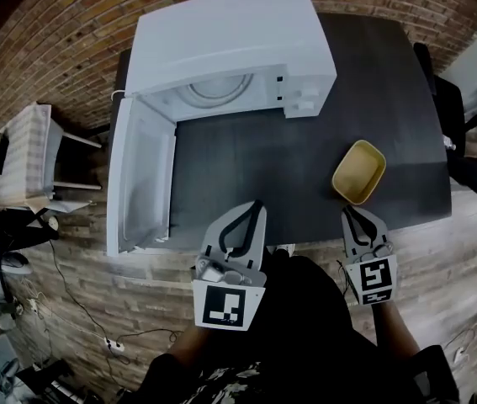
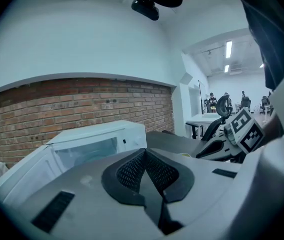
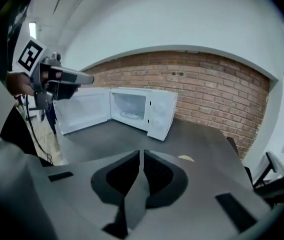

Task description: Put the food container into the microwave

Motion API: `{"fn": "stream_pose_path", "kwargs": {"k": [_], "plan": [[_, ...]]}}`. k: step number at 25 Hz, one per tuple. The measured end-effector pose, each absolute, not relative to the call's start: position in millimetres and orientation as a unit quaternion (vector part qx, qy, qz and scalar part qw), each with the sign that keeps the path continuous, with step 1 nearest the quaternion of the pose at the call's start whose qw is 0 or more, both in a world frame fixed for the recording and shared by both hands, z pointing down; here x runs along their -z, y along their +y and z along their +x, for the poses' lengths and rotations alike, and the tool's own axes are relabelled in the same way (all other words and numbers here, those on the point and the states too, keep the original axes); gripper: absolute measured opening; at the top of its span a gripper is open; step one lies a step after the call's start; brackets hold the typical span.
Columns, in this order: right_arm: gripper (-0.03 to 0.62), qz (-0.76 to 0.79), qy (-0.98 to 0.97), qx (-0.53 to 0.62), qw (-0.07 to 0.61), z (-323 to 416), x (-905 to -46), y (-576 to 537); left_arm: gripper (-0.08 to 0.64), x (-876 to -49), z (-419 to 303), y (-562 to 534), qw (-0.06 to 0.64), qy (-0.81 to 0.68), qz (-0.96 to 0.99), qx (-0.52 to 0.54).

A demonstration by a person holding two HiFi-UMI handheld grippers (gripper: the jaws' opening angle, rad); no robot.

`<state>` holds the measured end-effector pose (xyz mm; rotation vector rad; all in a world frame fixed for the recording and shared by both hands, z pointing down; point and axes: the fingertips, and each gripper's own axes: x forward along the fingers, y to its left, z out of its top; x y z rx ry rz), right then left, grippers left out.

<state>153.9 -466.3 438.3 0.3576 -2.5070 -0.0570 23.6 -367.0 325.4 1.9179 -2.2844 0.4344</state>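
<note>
Your food container [image 1: 358, 172] is a shallow, open-topped tub in tan-yellow, rectangular with rounded corners. The inside is the same plain colour as the rim and nothing shows in it. It sits on the dark table [image 1: 246, 158], near the front edge on your right side, and lies at a slant to that edge. It's well apart from the white microwave [image 1: 230, 49], which stands at the back of the table. The microwave door [image 1: 141, 175] is swung fully open to the left, and the round turntable [image 1: 217, 91] shows inside the cavity.

Your right gripper [image 1: 349, 212] is just short of the container's near corner, with its tips over the table edge and not touching the container. Its fingers are pressed together with nothing between them. In the right gripper view only a thin yellow sliver of the container peeks over the jaws.

Your left gripper [image 1: 255, 205] hangs over the front edge of the table, in front of the open cavity. Its fingers are also closed tip to tip and hold nothing. It points toward the microwave.
</note>
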Motion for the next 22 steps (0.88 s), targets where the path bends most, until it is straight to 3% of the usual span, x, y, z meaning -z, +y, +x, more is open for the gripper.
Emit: {"fn": "stream_pose_path", "kwargs": {"k": [5,8,11,17,22], "plan": [[0.075,0.081,-0.906,0.088,0.406,175.7,-490.9,-467.9,0.008,-355.7,35.5,-352.7,0.117,-0.748,0.636,-0.150],[0.160,0.057,-0.890,0.119,0.437,180.3,-511.1,-479.5,0.008,-367.2,40.7,-354.2,0.128,-0.740,0.638,-0.168],[0.160,0.047,-0.877,0.140,0.458,179.0,-522.1,-494.5,0.008,-382.3,46.8,-348.9,0.142,-0.726,0.642,-0.204],[0.158,0.019,-0.859,0.161,0.486,153.4,-532.3,-512.2,0.008,-423.8,47.4,-325.2,0.243,-0.693,0.642,-0.219],[0.158,-0.037,-0.821,0.149,0.550,142.8,-560.3,-512.7,0.008,-431.0,44.0,-318.7,0.250,-0.698,0.632,-0.225]]}}
